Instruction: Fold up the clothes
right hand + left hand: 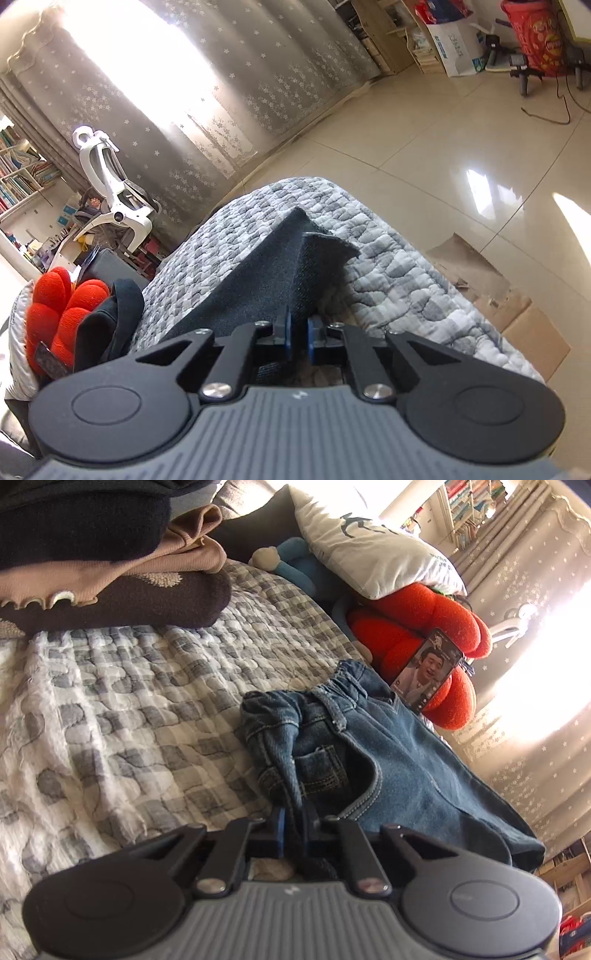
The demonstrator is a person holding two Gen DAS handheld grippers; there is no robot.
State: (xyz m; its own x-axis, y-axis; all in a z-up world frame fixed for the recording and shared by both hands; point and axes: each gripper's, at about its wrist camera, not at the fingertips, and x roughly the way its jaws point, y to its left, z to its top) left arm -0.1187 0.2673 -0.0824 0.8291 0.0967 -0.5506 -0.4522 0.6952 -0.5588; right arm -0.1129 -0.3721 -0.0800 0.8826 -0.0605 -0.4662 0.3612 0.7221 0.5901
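A pair of blue jeans (373, 746) lies on the checked quilt (129, 701), its elastic waistband at the far end. My left gripper (293, 823) is shut on a fold of the denim near a pocket. In the right wrist view, my right gripper (298, 338) is shut on the dark end of the jeans (258, 273), which rises in a peak over the quilt (399, 258) near the bed's corner.
A stack of folded clothes (110, 565) sits at the far left. A white pillow (369, 542), a blue toy (295, 561), a red plush (424, 627) and a lit phone (424, 672) lie beyond the jeans. Tiled floor (461, 147) and cardboard (517, 314) lie past the bed edge.
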